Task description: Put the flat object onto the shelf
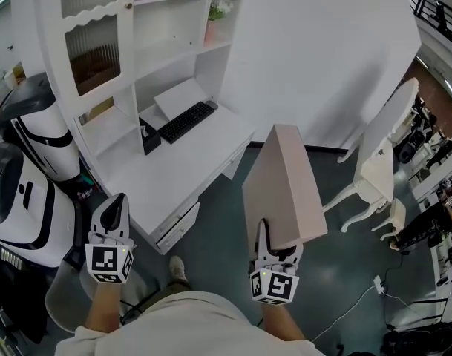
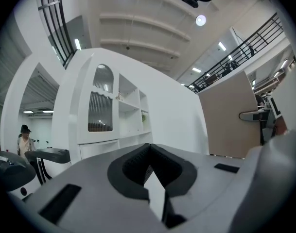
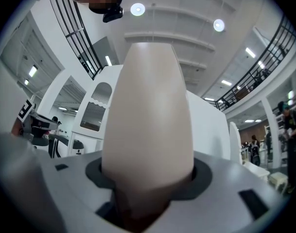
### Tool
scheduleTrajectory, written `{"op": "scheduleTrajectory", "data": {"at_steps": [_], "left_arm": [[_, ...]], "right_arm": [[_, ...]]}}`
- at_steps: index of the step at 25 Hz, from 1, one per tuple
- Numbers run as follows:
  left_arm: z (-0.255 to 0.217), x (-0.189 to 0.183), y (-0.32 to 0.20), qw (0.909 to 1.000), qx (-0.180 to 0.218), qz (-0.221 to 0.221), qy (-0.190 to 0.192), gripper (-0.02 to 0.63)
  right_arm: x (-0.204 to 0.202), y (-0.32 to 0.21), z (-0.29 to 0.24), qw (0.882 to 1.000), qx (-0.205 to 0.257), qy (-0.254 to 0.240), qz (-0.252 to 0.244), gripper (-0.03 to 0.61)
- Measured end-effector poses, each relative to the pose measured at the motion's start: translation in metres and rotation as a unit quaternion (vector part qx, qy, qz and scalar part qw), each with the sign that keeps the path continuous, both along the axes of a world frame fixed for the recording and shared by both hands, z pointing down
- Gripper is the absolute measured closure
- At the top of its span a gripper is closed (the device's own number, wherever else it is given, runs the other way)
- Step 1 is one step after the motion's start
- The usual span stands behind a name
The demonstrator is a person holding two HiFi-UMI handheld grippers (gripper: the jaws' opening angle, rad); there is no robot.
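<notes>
Right gripper (image 1: 263,232) clamps the near edge of the flat beige box (image 1: 283,176), cantilevered over the floor, short of the white shelf unit (image 1: 182,47). Left gripper (image 1: 117,205): closed, empty. Box probably rigid, light, tip-prone; a second hold farther along would steady it.

Person is wearing a cream shirt (image 1: 174,325) and pale shoe (image 1: 178,269); left claw (image 1: 117,201) and right claw (image 1: 263,228) are bearing black-and-white marker cubes (image 1: 109,262).
</notes>
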State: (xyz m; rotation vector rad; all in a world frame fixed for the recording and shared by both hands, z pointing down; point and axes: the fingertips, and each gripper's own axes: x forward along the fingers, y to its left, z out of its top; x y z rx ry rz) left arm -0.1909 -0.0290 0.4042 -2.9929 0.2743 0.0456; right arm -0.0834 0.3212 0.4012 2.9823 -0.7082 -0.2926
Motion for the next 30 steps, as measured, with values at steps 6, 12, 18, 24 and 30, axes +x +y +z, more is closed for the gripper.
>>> {"op": "scheduleTrajectory", "data": {"at_steps": [6,12,18,24,30], "left_arm": [[0.004,0.054,-0.023,0.9999,-0.007,0.005,0.005,0.613],[0.003,0.116,-0.055,0.9999,-0.007,0.008,0.007,0.613],[0.002,0.170,-0.092,0.9998,-0.012,0.016,0.003,0.612],[0.005,0.210,-0.120,0.9996,-0.012,0.026,-0.002,0.612],[0.010,0.231,-0.137,0.9996,-0.016,0.020,-0.008,0.612]], "right_arm": [[0.048,-0.024,0.000,1.000,-0.004,0.002,0.000,0.305],[0.110,-0.062,-0.003,1.000,-0.005,0.003,-0.003,0.305],[0.166,-0.102,-0.010,1.000,-0.007,0.004,0.002,0.305],[0.208,-0.135,-0.015,1.000,-0.002,0.007,0.009,0.305],[0.240,-0.156,-0.015,1.000,0.004,0.004,0.006,0.305]]}}
